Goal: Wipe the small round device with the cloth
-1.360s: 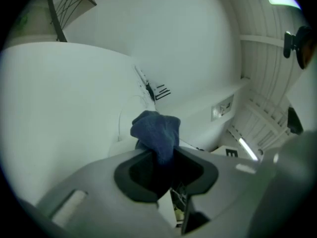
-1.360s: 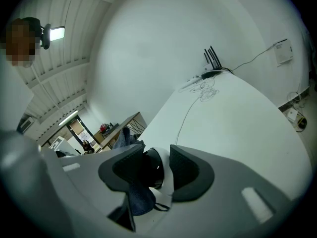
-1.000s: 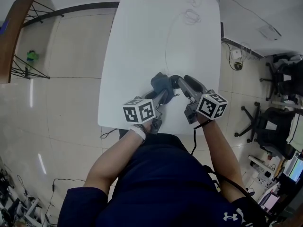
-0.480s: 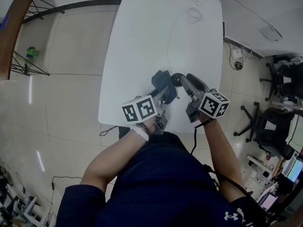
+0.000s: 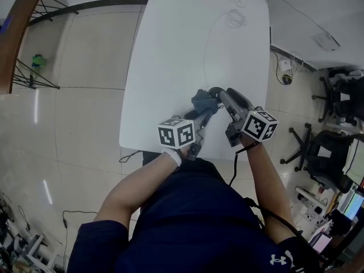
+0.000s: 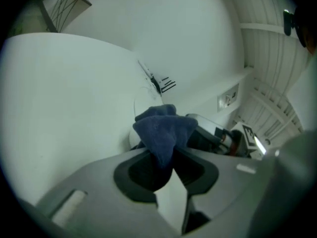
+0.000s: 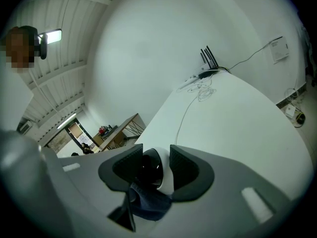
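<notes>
head view: near the desk [image 5: 170, 50] front edge, the cloth [image 5: 203, 101] is held against the small round device [image 5: 214, 91].
left gripper view: the cloth is pinched in the left hand-held gripper [image 6: 166, 155], whose jaws have just been opening slightly.
right gripper view: the small round device is clamped by the right hand-held gripper [image 7: 157, 166].

The cloth [image 6: 163, 133] was dark blue fabric, soft and fuzzy with a short nap. The small round device [image 7: 162, 175] had a smooth white plastic shell and a glossy black face. The right hand-held gripper [image 7: 152, 166] was matt grey plastic, darker at the jaws. The counter [image 5: 182, 56] was smooth, matt white. The floor [image 5: 79, 124] tiles shone.
</notes>
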Available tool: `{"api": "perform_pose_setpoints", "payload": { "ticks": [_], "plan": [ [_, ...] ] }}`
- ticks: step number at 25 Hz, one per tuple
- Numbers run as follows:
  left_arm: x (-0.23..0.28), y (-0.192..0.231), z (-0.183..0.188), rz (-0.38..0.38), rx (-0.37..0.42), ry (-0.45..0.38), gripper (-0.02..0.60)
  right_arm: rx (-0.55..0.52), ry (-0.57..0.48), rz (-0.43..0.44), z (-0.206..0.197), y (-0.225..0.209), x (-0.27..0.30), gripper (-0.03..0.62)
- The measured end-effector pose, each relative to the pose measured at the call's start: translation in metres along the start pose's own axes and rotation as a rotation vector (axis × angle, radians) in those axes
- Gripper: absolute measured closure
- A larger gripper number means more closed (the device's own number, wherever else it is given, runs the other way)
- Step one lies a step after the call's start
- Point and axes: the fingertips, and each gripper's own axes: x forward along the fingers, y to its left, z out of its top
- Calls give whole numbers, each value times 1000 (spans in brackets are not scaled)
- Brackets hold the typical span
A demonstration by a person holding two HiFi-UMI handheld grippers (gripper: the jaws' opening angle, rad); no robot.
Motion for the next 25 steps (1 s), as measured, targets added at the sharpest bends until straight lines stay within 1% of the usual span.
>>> {"api": "perform_pose_setpoints", "payload": {
  "ticks": [5,8,10,11,12,13,14,15,16,17,19,20,21,22,23,24,25],
  "plan": [
    [5,29,-8,70,-38,33,486,-2,-6,-5,0,0,0,419],
    [4,41,-6,120,-49,94,485,3,-7,-9,-1,0,-1,419],
    [0,48,5,162,-44,131,485,9,-10,-14,-1,-1,-1,419],
    [-2,50,18,178,-19,138,486,11,-11,-17,-1,-1,-1,419],
    [-4,51,33,192,31,138,488,12,-12,-19,-1,-1,-1,419],
    [-4,51,51,206,107,139,488,13,-14,-22,-1,-1,0,419],
    [-3,49,69,219,210,148,488,14,-16,-26,-2,-1,0,419],
    [2,44,85,222,340,172,488,16,-20,-30,-2,-1,-1,419],
    [10,37,97,203,488,212,488,18,-23,-35,-2,-1,-1,419],
    [21,29,105,159,640,261,488,20,-25,-40,-3,-1,-1,419],
    [47,18,108,35,914,374,488,25,-28,-50,-3,-2,-1,419],
    [58,17,105,-25,1029,440,488,31,-31,-54,-3,-3,0,419],
    [66,18,99,-79,1112,508,488,36,-34,-57,-4,-4,-1,419],
    [70,19,91,-127,1155,571,488,41,-37,-60,-4,-4,-1,419],
    [69,19,83,-168,1160,621,488,45,-39,-63,-4,-4,-1,419],
    [67,18,75,-200,1139,653,488,47,-42,-66,-4,-4,-2,419],
    [64,17,70,-218,1112,668,489,50,-47,-69,-4,-4,-2,419]
  ]
}}
